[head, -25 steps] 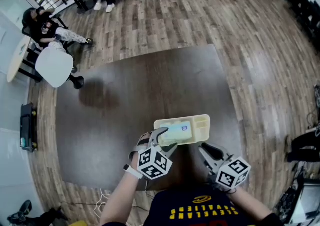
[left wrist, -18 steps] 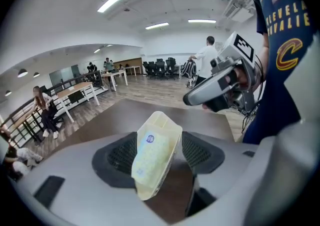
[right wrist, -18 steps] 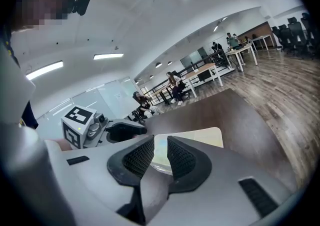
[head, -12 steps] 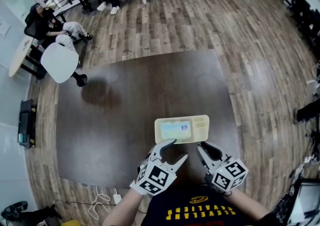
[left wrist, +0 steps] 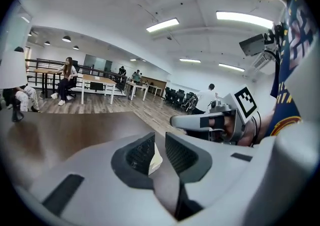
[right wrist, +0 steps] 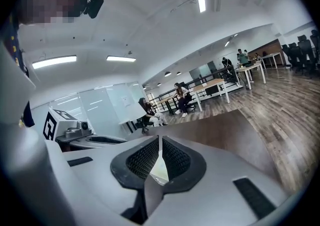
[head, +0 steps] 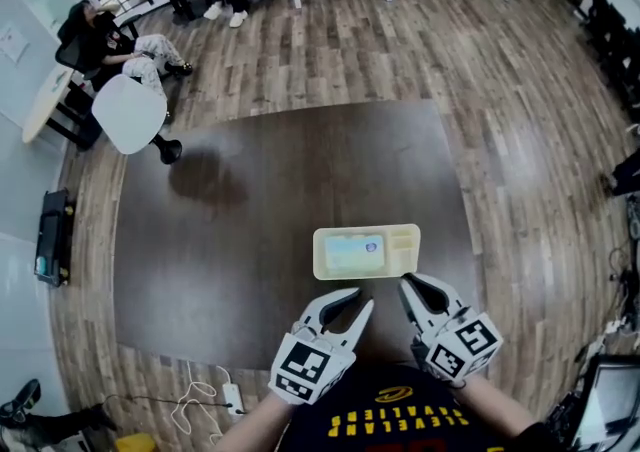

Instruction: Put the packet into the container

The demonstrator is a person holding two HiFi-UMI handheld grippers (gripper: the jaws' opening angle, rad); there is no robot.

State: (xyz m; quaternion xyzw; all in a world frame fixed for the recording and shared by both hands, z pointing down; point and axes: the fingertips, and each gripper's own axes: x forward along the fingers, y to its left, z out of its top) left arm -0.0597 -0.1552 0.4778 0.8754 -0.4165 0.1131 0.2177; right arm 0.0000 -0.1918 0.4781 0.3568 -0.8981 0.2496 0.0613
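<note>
A cream container lies on the dark table, and the pale packet rests flat in its large left compartment. My left gripper hovers just in front of the container's near edge. Its jaws have just been closing and stand a narrow gap apart with nothing between them. A corner of the container shows through that gap. My right gripper hangs beside it, near the container's right end. Its pads meet at the tips and hold nothing.
The dark table stretches ahead and to the left of the container. A white round chair stands at its far left corner, with people seated beyond it. Cables lie on the wood floor by the near left edge.
My left gripper has drawn back from the container's near edge toward me and risen, and its jaws have narrowed. The right gripper has lifted slightly. The packet stays in the container.
</note>
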